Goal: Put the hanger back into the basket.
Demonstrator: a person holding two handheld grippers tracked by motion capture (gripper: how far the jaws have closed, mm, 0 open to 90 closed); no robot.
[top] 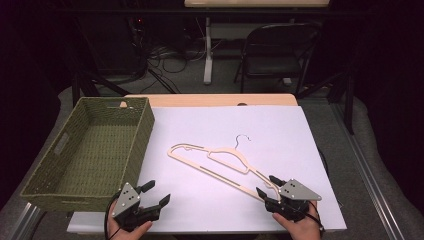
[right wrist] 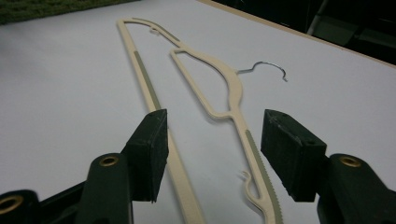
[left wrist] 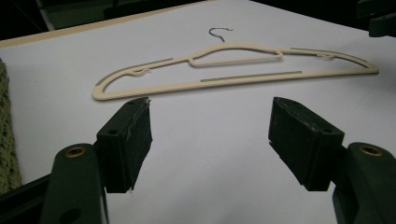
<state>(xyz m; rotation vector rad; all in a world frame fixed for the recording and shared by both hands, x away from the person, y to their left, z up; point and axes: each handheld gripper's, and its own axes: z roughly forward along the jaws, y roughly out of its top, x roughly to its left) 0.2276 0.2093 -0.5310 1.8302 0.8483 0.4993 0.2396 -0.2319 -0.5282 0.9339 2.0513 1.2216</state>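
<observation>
A cream plastic hanger [top: 220, 167] with a metal hook [top: 243, 139] lies flat on the white sheet [top: 280, 130], running diagonally from the middle toward the front right. My right gripper [top: 268, 185] stands open at the hanger's near end. In the right gripper view the hanger [right wrist: 231, 84] runs away between the jaws of that gripper [right wrist: 215, 115], and its pads [right wrist: 285, 149] do not press on it. My left gripper [top: 157, 193] is open at the front left with nothing between its jaws. In the left gripper view this gripper [left wrist: 210, 107] faces the hanger [left wrist: 233, 81], a short way off.
A green woven basket [top: 145, 125] with nothing in it stands on the table's left side, its near corner close to my left gripper. Beyond the table's wooden far edge [top: 210, 100] are a folding chair [top: 275, 50], a table leg and cables on the floor.
</observation>
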